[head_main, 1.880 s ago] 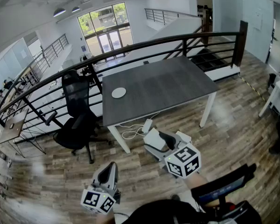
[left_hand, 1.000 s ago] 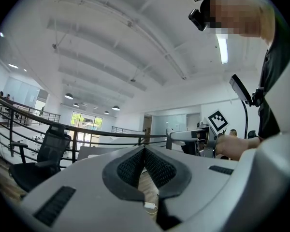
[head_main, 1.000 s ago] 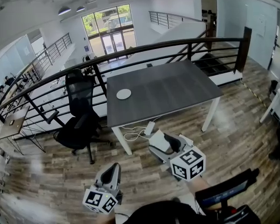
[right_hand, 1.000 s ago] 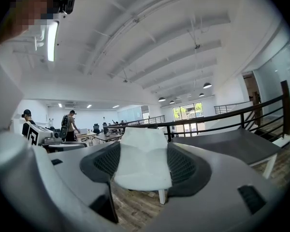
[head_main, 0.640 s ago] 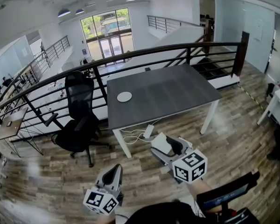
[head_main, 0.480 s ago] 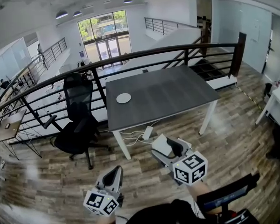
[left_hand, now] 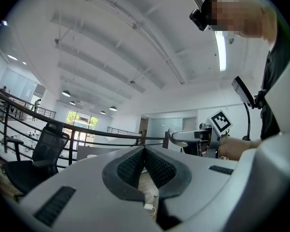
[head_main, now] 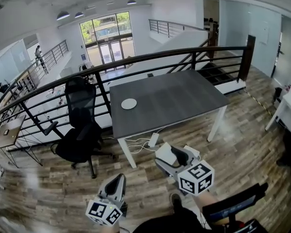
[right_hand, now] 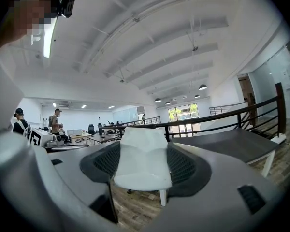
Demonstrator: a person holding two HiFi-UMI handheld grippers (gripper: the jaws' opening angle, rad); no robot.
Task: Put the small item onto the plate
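Nearest to me, my left claw [head_main: 117, 180] hangs low over the wooden floor [head_main: 242, 144], its jaws pressed together with nothing between them. Just to its right and a little further out, my right claw [head_main: 166, 155] is clamped on the small white item [head_main: 163, 153]. This pale, crumpled-looking piece fills the gap between the dark ribbed pads [right_hand: 183, 166] and sticks out past their tips. Both claws are in the air and point toward the tabletop [head_main: 174, 98], which I have not yet reached.

Beyond the claws, a white power strip [head_main: 153, 140] with a looped cable lies on the floor under the tabletop's near edge. The tabletop is dark grey on white legs. The plate [head_main: 129, 103], small, round and white, sits near its left side, well apart from the item I carry. A black office chair [head_main: 80, 130] stands left of the tabletop. Behind both runs a dark railing [head_main: 184, 52].
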